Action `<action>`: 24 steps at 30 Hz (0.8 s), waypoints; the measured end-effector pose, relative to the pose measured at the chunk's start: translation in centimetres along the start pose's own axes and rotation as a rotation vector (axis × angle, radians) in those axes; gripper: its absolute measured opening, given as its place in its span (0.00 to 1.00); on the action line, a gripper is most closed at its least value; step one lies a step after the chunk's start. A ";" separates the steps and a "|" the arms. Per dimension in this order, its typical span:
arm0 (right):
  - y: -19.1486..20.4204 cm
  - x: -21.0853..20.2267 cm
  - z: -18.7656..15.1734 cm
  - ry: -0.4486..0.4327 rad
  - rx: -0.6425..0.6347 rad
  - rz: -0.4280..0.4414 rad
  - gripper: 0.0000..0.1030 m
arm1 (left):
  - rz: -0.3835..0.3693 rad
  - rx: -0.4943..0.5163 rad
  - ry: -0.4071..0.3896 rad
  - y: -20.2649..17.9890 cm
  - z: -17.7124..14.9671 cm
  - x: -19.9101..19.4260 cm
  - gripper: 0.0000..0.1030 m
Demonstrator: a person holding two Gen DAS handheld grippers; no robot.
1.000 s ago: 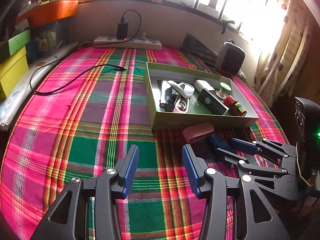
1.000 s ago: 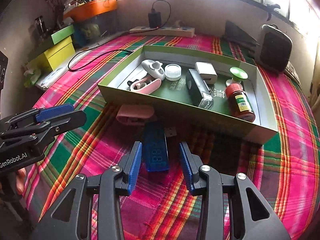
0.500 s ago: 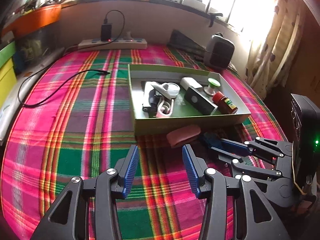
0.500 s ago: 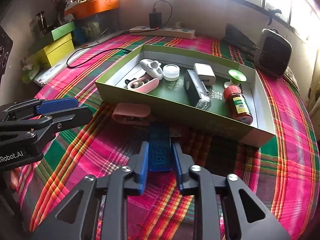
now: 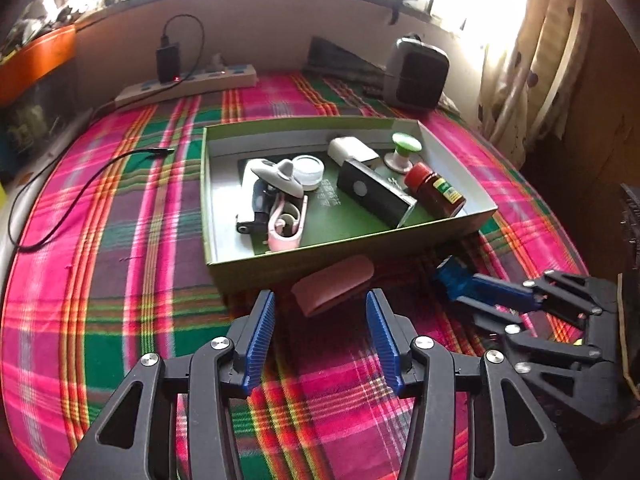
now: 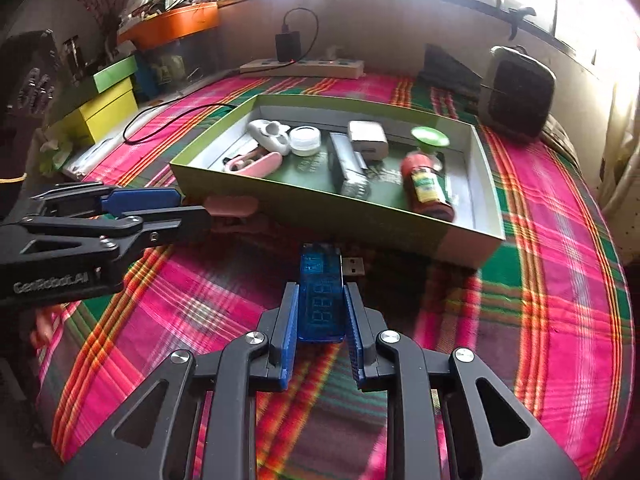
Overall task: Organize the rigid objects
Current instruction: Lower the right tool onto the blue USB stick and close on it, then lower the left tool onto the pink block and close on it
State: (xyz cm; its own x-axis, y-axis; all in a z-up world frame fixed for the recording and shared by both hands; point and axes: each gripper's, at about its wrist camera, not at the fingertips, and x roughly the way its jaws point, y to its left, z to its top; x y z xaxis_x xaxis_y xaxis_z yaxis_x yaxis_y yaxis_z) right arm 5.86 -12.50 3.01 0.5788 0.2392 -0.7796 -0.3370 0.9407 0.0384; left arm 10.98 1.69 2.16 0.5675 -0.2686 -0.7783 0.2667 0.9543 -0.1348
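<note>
A green cardboard box [image 5: 352, 246] [image 6: 304, 204] on the plaid cloth holds a red bottle [image 6: 426, 186], a black device [image 5: 374, 192], a white jar [image 6: 305, 140], a green suction cup [image 5: 405, 148] and other small items. My right gripper [image 6: 320, 292] [image 5: 460, 288] is shut on a blue USB meter [image 6: 322, 296] in front of the box. A pink case [image 5: 334, 286] [image 6: 230, 205] lies against the box's front wall. My left gripper [image 5: 320, 308] [image 6: 188, 210] faces it, jaws opening, pads apart on either side of its near end without touching.
A power strip [image 5: 188, 84] with a black charger and a black cable [image 5: 80, 176] lies at the back left. A grey speaker [image 5: 418, 74] stands at the back right. Yellow and green boxes [image 6: 106, 108] and an orange tray [image 6: 176, 26] sit on the left.
My right gripper closed on the blue USB meter. My left gripper shifted right until the pink case lay ahead of its jaws, and those jaws widened a little.
</note>
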 end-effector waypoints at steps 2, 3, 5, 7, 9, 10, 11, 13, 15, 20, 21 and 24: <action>-0.4 -0.5 -0.2 -0.009 0.006 -0.005 0.22 | 0.004 0.010 0.007 -0.2 0.1 0.4 0.46; -0.7 -0.7 -0.4 -0.011 0.007 -0.013 0.22 | 0.011 0.011 0.010 -0.3 0.1 0.5 0.46; -1.1 -1.1 -0.6 -0.017 0.011 -0.022 0.22 | 0.012 0.023 0.009 -0.5 0.2 0.6 0.46; -1.6 -1.4 -0.9 -0.017 0.018 -0.026 0.22 | 0.001 0.029 0.014 -0.8 0.1 0.7 0.46; -2.0 -1.5 -1.0 -0.016 0.026 -0.032 0.22 | -0.001 0.041 0.020 -1.3 -0.2 0.8 0.46; -2.1 -1.5 -1.1 -0.016 0.030 -0.033 0.22 | -0.002 0.047 0.021 -1.5 -0.3 0.8 0.46; -2.3 -1.6 -1.1 -0.017 0.037 -0.032 0.22 | -0.010 0.056 0.023 -1.8 -0.4 0.7 0.46; -2.5 -1.6 -1.1 -0.020 0.042 -0.033 0.22 | -0.019 0.063 0.026 -2.2 -0.6 0.7 0.46; -2.7 -1.7 -1.1 -0.022 0.044 -0.032 0.22 | -0.028 0.065 0.027 -2.7 -0.8 0.6 0.46; -3.1 -1.7 -1.3 -0.021 0.052 -0.033 0.22 | -0.057 0.079 0.030 -3.9 -1.1 0.5 0.46; -3.1 -1.7 -1.4 -0.020 0.052 -0.033 0.22 | -0.061 0.085 0.033 -4.1 -1.2 0.5 0.46; -3.3 -1.7 -1.5 -0.018 0.055 -0.032 0.22 | -0.072 0.104 0.037 -4.9 -1.3 0.5 0.46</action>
State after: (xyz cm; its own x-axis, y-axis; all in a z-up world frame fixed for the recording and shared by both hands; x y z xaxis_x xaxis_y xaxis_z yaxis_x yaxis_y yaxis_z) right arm 4.87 -16.37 3.26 0.6017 0.2127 -0.7699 -0.2773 0.9596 0.0484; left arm 8.93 -2.98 1.61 0.5157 -0.3290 -0.7911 0.3864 0.9134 -0.1280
